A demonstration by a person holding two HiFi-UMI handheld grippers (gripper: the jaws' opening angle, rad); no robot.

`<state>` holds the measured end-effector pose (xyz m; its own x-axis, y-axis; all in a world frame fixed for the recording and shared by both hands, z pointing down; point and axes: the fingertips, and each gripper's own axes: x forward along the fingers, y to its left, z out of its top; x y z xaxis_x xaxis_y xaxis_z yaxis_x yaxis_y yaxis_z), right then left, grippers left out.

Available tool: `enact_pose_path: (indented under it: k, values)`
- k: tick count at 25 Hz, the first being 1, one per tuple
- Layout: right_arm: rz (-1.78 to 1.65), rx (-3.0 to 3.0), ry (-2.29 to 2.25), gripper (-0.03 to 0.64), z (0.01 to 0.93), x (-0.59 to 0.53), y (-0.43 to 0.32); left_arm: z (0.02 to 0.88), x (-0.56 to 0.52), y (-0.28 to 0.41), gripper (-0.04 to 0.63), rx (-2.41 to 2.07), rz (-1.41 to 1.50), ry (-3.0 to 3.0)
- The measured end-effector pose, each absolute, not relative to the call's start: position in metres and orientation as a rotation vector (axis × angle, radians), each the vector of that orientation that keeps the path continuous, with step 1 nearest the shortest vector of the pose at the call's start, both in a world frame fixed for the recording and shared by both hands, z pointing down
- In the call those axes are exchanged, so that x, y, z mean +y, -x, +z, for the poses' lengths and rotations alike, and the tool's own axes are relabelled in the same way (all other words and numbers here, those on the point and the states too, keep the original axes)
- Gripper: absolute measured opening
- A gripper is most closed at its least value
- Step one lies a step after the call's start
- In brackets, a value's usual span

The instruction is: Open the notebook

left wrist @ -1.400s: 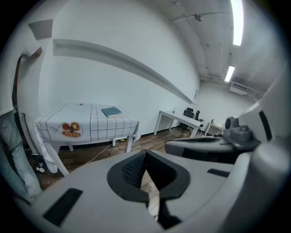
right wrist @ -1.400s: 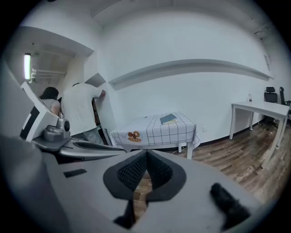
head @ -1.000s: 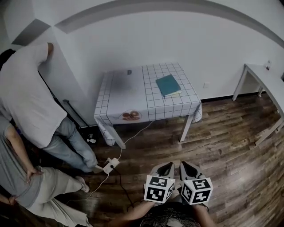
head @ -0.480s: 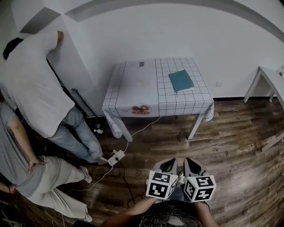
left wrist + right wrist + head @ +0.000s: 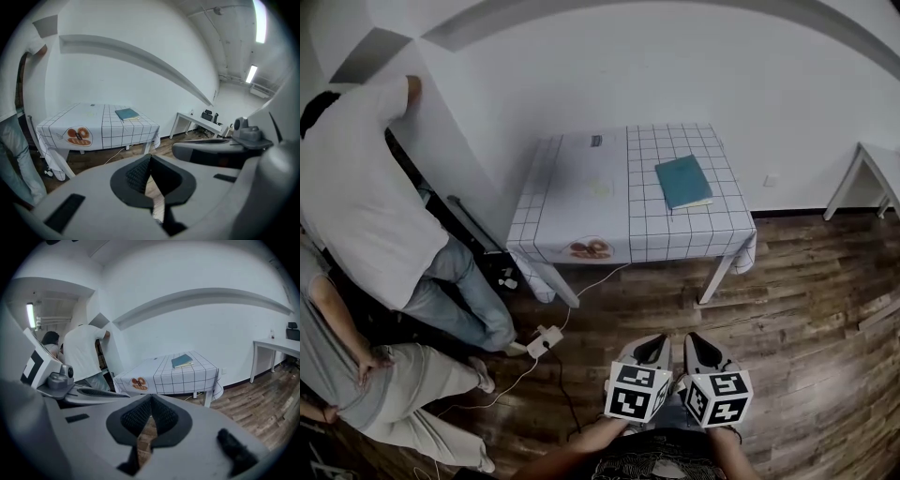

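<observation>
A closed teal notebook (image 5: 683, 181) lies flat on the right part of a small table with a checked white cloth (image 5: 581, 202), far ahead of me. The same notebook (image 5: 127, 114) shows small in the left gripper view and again (image 5: 182, 361) in the right gripper view. My left gripper (image 5: 649, 350) and right gripper (image 5: 698, 352) hang side by side over the wooden floor, well short of the table. Both are shut with nothing between their jaws.
Two people stand at the left, one in a white shirt (image 5: 352, 197) by the wall, one in grey (image 5: 337, 375) nearer. A power strip and cable (image 5: 546, 340) lie on the floor near the table's front left leg. A white desk (image 5: 872, 169) stands at the right.
The table and notebook have shifted in the head view as I moved across the floor. Both grippers stay shut and side by side.
</observation>
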<state>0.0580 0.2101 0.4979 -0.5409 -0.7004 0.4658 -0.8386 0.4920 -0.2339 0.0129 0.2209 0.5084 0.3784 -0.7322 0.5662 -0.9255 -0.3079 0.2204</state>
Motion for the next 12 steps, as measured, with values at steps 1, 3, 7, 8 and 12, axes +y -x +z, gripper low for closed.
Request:
enact_pose_path:
  k: [1, 3, 7, 8, 12]
  values:
    - [0.634, -2.432, -1.294, 0.012, 0.498, 0.202, -0.060, 0.509, 0.213, -0.015, 0.011, -1.424, 0.500, -2.127]
    - [0.636, -2.430, -1.291, 0.012, 0.500, 0.185, -0.064, 0.510, 0.196, -0.019, 0.011, -1.425, 0.505, -2.122]
    - [0.664, -2.429, -1.287, 0.012, 0.502, 0.154, -0.074, 0.510, 0.165, -0.029, 0.011, -1.422, 0.524, -2.117]
    - [0.671, -2.429, -1.284, 0.012, 0.503, 0.147, -0.076, 0.509, 0.158, -0.031, 0.011, -1.424, 0.528, -2.114]
    - [0.689, -2.435, -1.264, 0.012, 0.503, 0.119, -0.085, 0.508, 0.130, -0.043, 0.011, -1.428, 0.544, -2.104]
